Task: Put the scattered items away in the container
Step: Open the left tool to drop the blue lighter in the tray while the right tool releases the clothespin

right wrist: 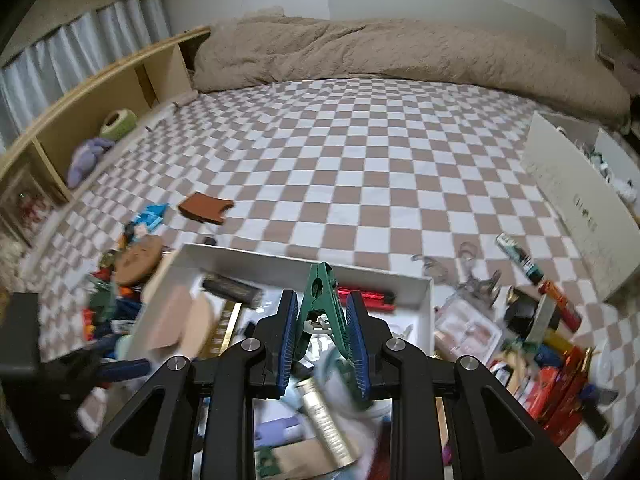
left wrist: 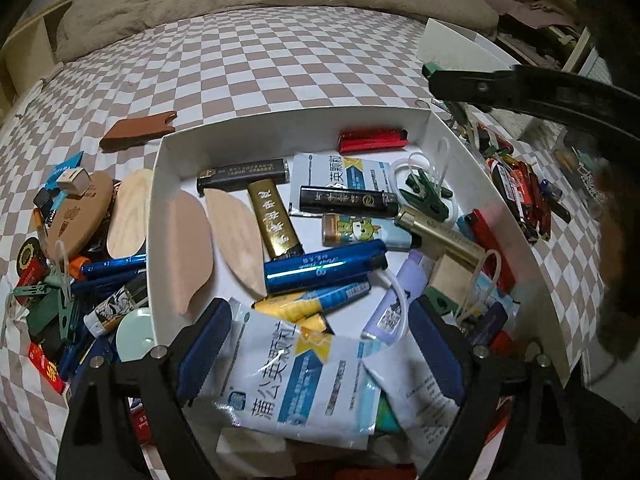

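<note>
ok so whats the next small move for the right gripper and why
Probably open the right gripper and drop the green clip. It is pinched between the blue pads and already hangs over the white box, where other items lie.

The white matt cardboard box (left wrist: 404, 117) sits on a soft checked brown-and-white cloth bedsheet (left wrist: 280, 68); at 12 o'clock beyond it lies a fluffy beige fleece blanket (right wrist: 400, 52). Inside the box, the glossy red metallic lighter (left wrist: 372, 140) at 12 o'clock and the shiny blue metallic lighter (left wrist: 324, 270) at the centre gleam. The white-and-blue foil sachet (left wrist: 296, 376) at 6 o'clock looks crinkled and semi-glossy. The green plastic clip (right wrist: 322, 300) looks smooth, between ribbed blue rubbery pads (right wrist: 289, 336) on a matt black plastic claw.
</note>
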Demonstrator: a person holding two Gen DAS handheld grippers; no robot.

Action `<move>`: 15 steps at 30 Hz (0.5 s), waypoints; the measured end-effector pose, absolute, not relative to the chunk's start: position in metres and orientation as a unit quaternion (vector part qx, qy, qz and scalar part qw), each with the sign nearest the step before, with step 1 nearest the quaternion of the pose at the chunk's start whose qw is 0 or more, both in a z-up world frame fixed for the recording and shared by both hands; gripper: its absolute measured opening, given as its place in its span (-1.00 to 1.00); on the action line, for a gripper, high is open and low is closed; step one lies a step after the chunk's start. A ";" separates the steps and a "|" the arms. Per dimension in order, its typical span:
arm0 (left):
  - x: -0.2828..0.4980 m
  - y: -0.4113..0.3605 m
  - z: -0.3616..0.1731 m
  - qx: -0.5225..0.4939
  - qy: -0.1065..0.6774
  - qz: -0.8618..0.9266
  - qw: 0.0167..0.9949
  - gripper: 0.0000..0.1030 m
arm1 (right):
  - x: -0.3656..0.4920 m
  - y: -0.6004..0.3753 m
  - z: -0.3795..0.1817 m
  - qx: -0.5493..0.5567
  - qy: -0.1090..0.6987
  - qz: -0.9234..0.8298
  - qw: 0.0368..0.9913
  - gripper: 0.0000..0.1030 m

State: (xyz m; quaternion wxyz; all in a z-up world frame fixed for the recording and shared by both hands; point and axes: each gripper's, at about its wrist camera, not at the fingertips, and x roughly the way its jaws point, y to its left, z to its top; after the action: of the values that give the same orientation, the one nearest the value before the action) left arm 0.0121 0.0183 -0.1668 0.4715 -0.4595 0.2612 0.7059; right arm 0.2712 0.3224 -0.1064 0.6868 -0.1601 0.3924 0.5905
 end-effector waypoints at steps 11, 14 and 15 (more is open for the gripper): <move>0.002 0.012 -0.164 -0.459 0.249 0.706 0.478 0.76 | 0.272 0.356 -0.121 -0.210 0.353 0.606 0.681 -0.50; 0.000 0.011 -0.164 -0.459 0.247 0.705 0.481 0.76 | 0.271 0.365 -0.130 -0.229 0.356 0.600 0.679 -0.50; 0.000 0.011 -0.164 -0.460 0.247 0.703 0.483 0.76 | 0.271 0.367 -0.134 -0.236 0.358 0.597 0.678 -0.50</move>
State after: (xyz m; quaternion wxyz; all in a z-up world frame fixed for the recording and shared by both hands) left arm -0.0001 0.0108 -0.1643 0.4825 -0.4603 0.2470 0.7030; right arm 0.2712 0.3672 -0.1335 0.6776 -0.2360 0.3584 0.5972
